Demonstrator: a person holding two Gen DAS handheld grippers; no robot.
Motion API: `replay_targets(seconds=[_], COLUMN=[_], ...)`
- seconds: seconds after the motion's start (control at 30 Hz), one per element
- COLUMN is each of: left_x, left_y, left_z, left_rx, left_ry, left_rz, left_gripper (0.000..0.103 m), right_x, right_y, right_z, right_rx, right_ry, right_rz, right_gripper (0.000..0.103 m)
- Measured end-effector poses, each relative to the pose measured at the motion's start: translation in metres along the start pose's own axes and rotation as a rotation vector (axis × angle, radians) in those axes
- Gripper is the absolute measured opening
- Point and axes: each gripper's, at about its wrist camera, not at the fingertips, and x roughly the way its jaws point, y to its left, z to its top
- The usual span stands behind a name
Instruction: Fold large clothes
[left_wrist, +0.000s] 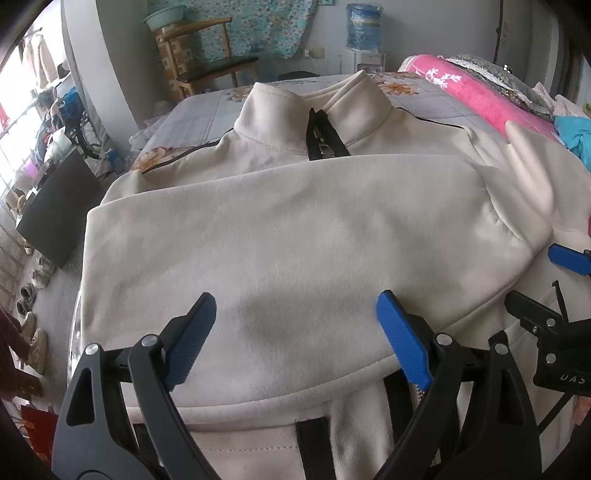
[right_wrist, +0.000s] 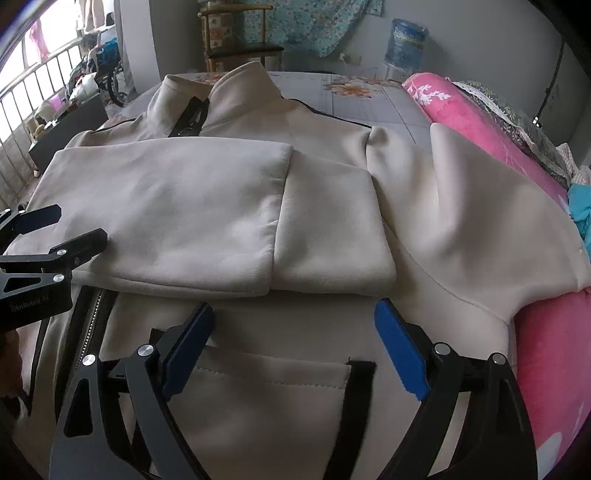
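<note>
A cream zip-up jacket (left_wrist: 295, 236) lies front up on the bed, collar (left_wrist: 314, 107) at the far end. One sleeve (right_wrist: 166, 218) is folded flat across the chest. The other sleeve (right_wrist: 480, 221) lies spread toward the pink blanket. My left gripper (left_wrist: 295, 332) is open and empty, just above the folded sleeve. My right gripper (right_wrist: 293, 339) is open and empty above the lower front near a black-trimmed pocket (right_wrist: 360, 373). Each gripper shows at the edge of the other's view: the right one (left_wrist: 554, 284), the left one (right_wrist: 55, 229).
A pink rolled blanket (right_wrist: 480, 122) and pillows run along the right side of the bed. The floral bedsheet (left_wrist: 199, 118) shows beyond the collar. A wooden chair (left_wrist: 210, 62), a water dispenser (left_wrist: 364, 37) and shoes on the floor (left_wrist: 33, 332) stand around the bed.
</note>
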Motion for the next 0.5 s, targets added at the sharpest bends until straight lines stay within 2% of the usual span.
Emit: replay_targets(seconds=[0.3, 0.5], left_x=[0.003, 0.003], left_y=[0.007, 0.008], left_z=[-0.004, -0.007], left_rx=[-0.058, -0.072], left_ry=[-0.011, -0.016], left_rz=[-0.021, -0.023], left_gripper=[0.089, 0.090], right_x=[0.000, -0.040], right_y=[-0.004, -0.020], right_z=[0.000, 0.006], right_rx=[0.033, 0.040], right_ry=[0.026, -0.048], right_rz=[0.012, 0.060], right_gripper=[0.087, 0.087])
